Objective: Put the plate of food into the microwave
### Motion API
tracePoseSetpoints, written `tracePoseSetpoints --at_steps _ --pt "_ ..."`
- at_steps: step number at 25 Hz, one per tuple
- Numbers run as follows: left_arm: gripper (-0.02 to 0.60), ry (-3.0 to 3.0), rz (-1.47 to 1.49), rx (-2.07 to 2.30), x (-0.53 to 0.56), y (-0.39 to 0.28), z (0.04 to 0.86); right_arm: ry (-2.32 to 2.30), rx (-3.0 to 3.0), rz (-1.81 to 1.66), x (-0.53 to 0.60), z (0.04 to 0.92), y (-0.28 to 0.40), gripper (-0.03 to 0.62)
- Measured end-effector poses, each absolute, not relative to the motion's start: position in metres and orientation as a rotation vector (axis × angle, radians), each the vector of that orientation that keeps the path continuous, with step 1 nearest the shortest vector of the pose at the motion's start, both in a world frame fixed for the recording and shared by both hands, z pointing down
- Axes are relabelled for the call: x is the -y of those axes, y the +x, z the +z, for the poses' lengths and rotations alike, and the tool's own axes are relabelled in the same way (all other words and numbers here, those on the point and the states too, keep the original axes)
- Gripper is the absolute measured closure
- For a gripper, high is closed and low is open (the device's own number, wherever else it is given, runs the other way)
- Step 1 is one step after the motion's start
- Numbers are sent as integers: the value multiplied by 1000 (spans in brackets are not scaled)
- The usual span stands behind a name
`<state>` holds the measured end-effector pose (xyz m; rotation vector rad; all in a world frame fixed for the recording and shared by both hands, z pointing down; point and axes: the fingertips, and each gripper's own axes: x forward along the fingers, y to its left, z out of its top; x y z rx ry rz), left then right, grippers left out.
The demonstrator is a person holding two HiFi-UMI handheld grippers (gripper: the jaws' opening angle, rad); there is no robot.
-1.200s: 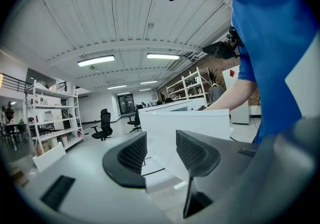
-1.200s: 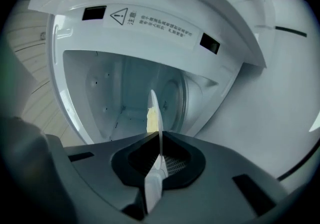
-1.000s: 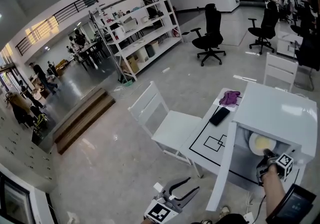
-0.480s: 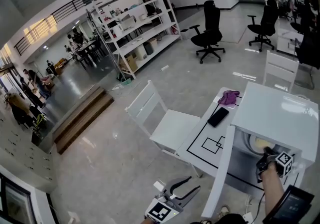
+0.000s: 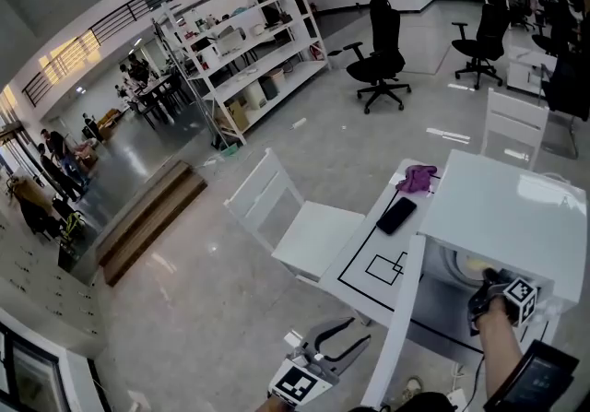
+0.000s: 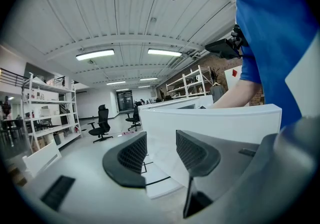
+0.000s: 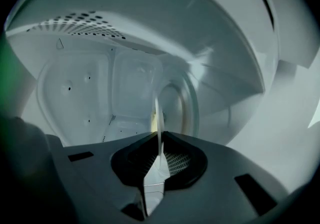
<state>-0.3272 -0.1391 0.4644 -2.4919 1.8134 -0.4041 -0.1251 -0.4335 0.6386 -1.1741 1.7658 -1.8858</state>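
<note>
While your right claw [image 5: 481, 292] reaches into the open microwave [image 5: 505, 207], it grips the plate of food [image 5: 466, 264] by the rim.

From the head view, the microwave sits on the white counter [image 5: 364, 258] with its door [image 5: 395, 336] standing open toward you. The plate is inside the cavity. Your left claw [image 5: 343, 347] hangs low, well apart from it, near a white chair [image 5: 300, 228]. A black phone [image 5: 396, 215] and a purple cloth [image 5: 418, 178] lie farther back on the counter. In the left gripper view, your left claw [image 6: 160, 140] stands wide with nothing between its jaws, and the white door [image 6: 215, 118] is just beyond them. In the right gripper view, your right claw [image 7: 160, 155] is narrow, clamped on the plate's [image 7: 158, 113] rim, which shows edge-on, with the cavity's back wall [image 7: 95, 97] behind.
</note>
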Motion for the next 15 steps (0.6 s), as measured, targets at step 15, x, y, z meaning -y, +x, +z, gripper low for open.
tracePoseSetpoints --at_steps 15 --pt "393 -2500 -406 -1843 141 -330 468 -1249 -1960 -1793 439 630 -133 561"
